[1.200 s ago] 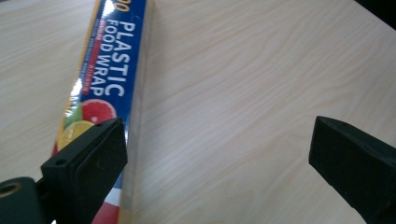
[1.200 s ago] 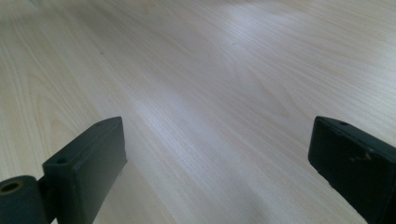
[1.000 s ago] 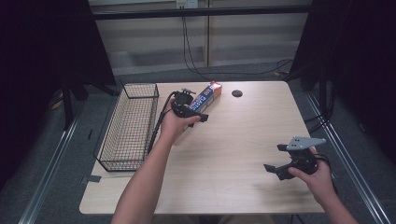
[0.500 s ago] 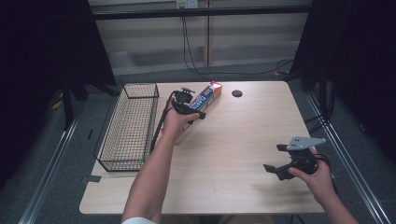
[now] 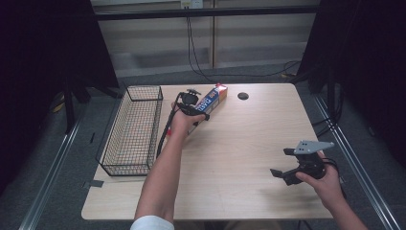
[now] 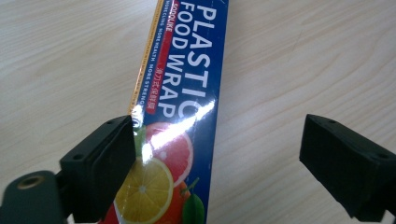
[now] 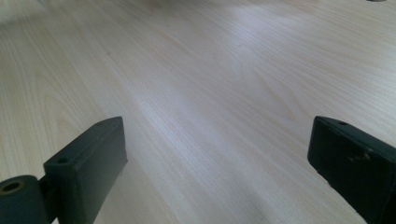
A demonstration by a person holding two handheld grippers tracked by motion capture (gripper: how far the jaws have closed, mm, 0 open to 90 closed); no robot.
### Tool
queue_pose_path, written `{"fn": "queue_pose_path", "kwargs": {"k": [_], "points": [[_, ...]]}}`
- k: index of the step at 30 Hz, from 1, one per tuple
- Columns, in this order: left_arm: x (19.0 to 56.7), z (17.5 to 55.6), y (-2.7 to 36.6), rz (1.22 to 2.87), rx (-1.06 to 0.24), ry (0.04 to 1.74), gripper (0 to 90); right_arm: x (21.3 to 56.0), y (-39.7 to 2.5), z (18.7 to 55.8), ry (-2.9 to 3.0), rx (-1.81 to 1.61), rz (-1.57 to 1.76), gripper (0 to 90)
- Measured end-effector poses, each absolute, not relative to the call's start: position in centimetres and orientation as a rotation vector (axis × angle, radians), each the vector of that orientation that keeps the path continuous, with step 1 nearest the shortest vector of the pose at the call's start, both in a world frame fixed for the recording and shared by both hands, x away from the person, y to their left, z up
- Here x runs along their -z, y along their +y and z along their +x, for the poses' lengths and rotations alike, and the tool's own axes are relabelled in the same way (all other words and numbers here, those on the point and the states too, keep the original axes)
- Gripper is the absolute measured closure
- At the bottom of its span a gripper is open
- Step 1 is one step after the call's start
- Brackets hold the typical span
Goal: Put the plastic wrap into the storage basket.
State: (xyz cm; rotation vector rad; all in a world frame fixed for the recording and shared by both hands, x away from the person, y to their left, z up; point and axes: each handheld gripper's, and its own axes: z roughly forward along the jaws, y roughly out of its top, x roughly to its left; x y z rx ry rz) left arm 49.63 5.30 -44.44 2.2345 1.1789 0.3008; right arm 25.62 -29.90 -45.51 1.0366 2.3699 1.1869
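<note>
Pale wood bench (image 5: 230, 143) carries a plastic food wrap box (image 6: 182, 93) lying flat near its far edge, long axis slanting from the person toward the far right. Over its near end the left gripper (image 5: 194, 106) stands wide open, one jaw touching the box edge. Well apart, the right gripper (image 5: 287, 163) gapes empty

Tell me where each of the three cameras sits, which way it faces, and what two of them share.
High view: above the person's side, facing forward and down on the table; both forearms, left gripper, right gripper.
Left gripper view: rides that gripper, looking down on the plastic food wrap box between open jaws.
Right gripper view: rides that gripper, facing bare tabletop, jaws open.
Shared: high and left gripper views both show the box.
</note>
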Motion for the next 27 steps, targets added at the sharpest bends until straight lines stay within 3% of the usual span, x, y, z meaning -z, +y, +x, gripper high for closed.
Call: {"fn": "queue_pose_path", "kwargs": {"k": [7,27], "points": [[44.3,50.3,5.1,2.231,-0.326,1.181,18.7,45.4,-30.1,25.6,2.359,-1.196,1.039,4.2],[45.0,51.4,5.5,2.274,-0.317,1.175,18.3,45.4,-30.1,25.6,2.358,-1.203,1.038,4.3]]}}
